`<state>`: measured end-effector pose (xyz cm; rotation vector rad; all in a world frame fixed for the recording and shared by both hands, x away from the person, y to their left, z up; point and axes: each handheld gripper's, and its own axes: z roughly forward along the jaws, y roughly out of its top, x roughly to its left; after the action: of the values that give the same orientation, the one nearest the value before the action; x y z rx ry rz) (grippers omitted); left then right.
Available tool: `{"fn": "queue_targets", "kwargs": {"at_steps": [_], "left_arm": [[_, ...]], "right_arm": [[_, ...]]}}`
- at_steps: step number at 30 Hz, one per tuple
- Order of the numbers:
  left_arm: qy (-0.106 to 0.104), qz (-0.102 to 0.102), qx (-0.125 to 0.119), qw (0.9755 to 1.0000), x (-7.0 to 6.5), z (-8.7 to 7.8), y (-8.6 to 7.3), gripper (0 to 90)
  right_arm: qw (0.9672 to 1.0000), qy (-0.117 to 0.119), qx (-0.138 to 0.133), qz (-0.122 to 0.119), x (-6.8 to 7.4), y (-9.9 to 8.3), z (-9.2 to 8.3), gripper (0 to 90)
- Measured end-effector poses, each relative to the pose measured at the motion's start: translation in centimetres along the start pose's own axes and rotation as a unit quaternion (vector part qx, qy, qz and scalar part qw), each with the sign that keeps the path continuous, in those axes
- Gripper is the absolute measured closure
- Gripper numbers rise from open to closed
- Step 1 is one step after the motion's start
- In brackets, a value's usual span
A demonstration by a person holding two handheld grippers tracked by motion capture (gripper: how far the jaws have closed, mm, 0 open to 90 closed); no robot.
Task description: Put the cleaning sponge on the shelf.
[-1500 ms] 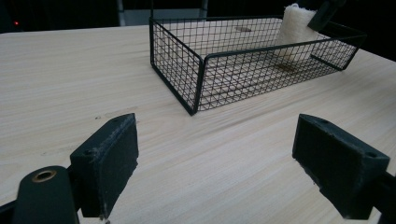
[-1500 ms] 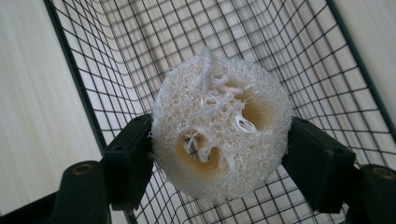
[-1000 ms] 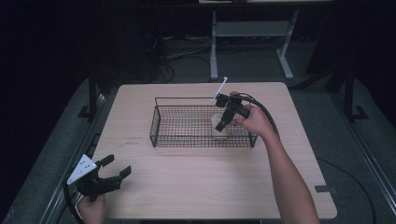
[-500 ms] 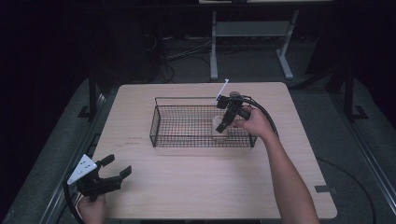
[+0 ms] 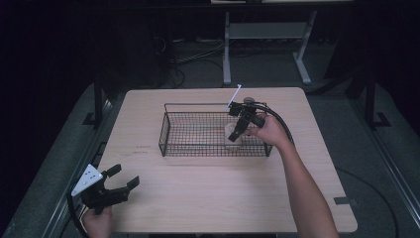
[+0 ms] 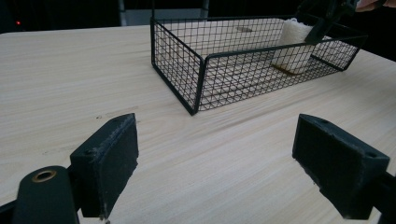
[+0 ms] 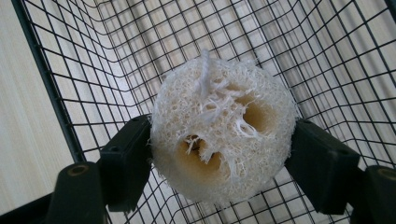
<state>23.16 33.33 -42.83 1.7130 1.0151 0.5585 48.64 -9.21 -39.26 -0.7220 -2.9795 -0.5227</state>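
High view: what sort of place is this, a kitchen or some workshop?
Probably a lab or recording studio, not a kitchen: a lone wooden table in a dark room, loose cables on the floor behind it, and a person working a cabled right gripper in a wire basket.

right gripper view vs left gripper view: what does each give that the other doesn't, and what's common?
Right gripper view alone: the right gripper with its jaws either side of the loofah, which have just been opening; the loofah's end face with its hollow chambers and loose fibres.

Left gripper view alone: the left gripper, jaws wide apart with nothing between them above bare table; the whole length of the wire basket, seen from outside.

Shared: the loofah standing inside the wire basket, on the wooden table.
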Motion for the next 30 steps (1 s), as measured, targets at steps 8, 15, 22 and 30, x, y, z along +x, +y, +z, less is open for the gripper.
{"fn": "queue_targets", "kwargs": {"at_steps": [8,15,22,30], "left_arm": [[0.002,-0.001,-0.001,1.0,0.1,-0.1,0.0,13.8],[0.002,-0.001,0.002,1.0,0.1,-0.1,-0.1,13.8],[0.002,-0.001,-0.001,1.0,0.1,-0.1,-0.1,13.8],[0.002,0.001,0.0,1.0,0.1,-0.1,-0.1,13.8]], "right_arm": [[1.0,0.003,-0.002,0.001,0.0,-0.1,-0.2,23.7],[1.0,0.002,-0.003,0.0,0.1,0.0,-0.4,20.1],[1.0,0.001,-0.003,0.0,0.4,0.2,-0.5,19.0],[0.9999,0.0,-0.014,0.0,0.5,0.1,-1.3,17.5]]}}
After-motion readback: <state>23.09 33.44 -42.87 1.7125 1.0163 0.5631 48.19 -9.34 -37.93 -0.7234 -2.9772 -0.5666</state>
